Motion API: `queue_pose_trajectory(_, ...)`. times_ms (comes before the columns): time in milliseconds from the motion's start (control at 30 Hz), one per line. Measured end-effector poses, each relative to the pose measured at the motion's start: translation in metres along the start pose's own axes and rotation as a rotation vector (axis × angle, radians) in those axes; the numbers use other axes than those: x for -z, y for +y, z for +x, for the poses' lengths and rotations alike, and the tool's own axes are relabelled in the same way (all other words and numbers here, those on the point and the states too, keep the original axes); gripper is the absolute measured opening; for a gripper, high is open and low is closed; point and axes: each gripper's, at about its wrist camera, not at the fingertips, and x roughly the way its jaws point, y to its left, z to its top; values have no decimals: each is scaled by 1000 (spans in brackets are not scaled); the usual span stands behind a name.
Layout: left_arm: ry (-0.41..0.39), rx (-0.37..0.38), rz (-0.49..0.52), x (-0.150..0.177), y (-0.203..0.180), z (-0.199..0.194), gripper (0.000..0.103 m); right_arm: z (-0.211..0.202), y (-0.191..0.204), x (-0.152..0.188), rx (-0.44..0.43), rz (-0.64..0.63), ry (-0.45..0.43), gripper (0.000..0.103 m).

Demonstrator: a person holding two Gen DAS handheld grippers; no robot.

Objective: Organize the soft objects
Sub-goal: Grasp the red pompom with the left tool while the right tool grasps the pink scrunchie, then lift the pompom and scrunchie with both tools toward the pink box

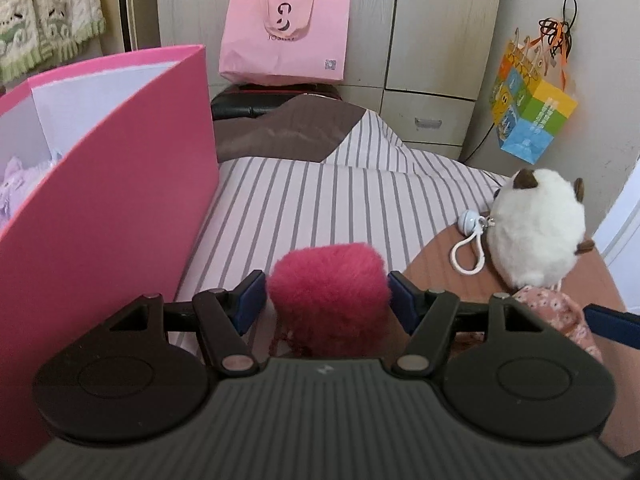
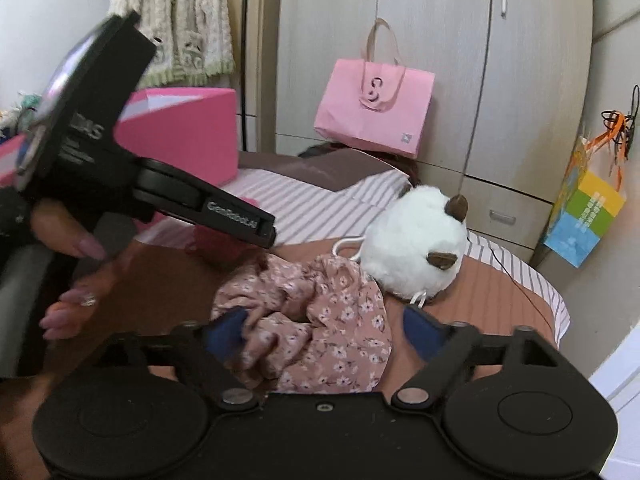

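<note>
Left gripper (image 1: 327, 294) is pinching a fuzzy magenta pompom (image 1: 328, 296) between its blue pads, both pads pressing into the fluff, and is holding it above the striped bedsheet (image 1: 304, 200) just beside the open pink box (image 1: 120, 184); right gripper (image 2: 322, 334) is standing with jaws spread wide, the floral scrunchie (image 2: 320, 320) lying between them on the brown wooden board (image 2: 168, 276); left pad is touching or just grazing the fabric, right pad is sitting clear of it, so nothing is being gripped there; white plush toy (image 2: 412, 244) with brown ears is resting on the same board right behind the scrunchie, touching it, its white clip loop (image 1: 468, 250) and small pale-blue bell (image 1: 467, 218) lying beside it; pink box is sitting on the bed at left, something pale lilac and soft is showing inside it (image 1: 12, 196), too blurred to name; in the right wrist view the left gripper's body is crossing the upper left, a hand (image 2: 76, 264) with long pink nails and a ring is wrapping its handle; pink paper bag (image 1: 284, 36) is leaning against the wardrobe (image 2: 440, 60) behind the bed; colourful gift bag (image 1: 532, 120) is hanging on the right wall; knitted cream garment (image 2: 176, 20) is hanging at upper left.
</note>
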Motion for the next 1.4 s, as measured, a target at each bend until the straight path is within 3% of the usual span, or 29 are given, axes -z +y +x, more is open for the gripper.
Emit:
queue_pose_trajectory(33, -2, -3, 4, 1, 0, 0, 64, 0, 1, 1, 0, 3, 5, 90)
queue_pose_trajectory(100, -3, -12, 32, 2, -2, -1, 51, 0, 3, 4, -5, 16, 8, 87)
queue_pose_trajectory(133, -5, -16, 48, 3, -4, -2, 49, -1, 5, 6, -11, 25, 7, 84)
queue_pose_trajectory(200, -5, -25, 51, 4, -3, -5, 46, -3, 8, 10, -18, 44, 8, 54)
queue_pose_trajectory(300, -17, -24, 38, 5, -2, -9, 45, -9, 19, 15, 16, 27, -12, 39)
queue_pose_trajectory(433, -27, 3, 21, 10, 1, -22, 45, -14, 42, 22, 111, -59, -38, 39)
queue_pose_trajectory(567, -58, 40, 4, 17, 6, -41, 45, -25, 53, 25, 126, -66, -60, 39)
queue_pose_trajectory(867, -63, 145, -16, 38, 21, -75, 45, -45, 61, 40, 99, 67, -63, 23)
queue_pose_trajectory(1000, -85, 196, -13, 51, 29, -90, 45, -52, 57, 49, 98, 177, -110, 22)
queue_pose_trajectory(1100, -129, 258, -22, 61, 33, -107, 45, -50, 55, 55, 76, 259, -88, 22)
queue_pose_trajectory(1400, -74, 368, 31, 80, 46, -139, 46, -75, 70, 52, -5, 240, -39, 22)
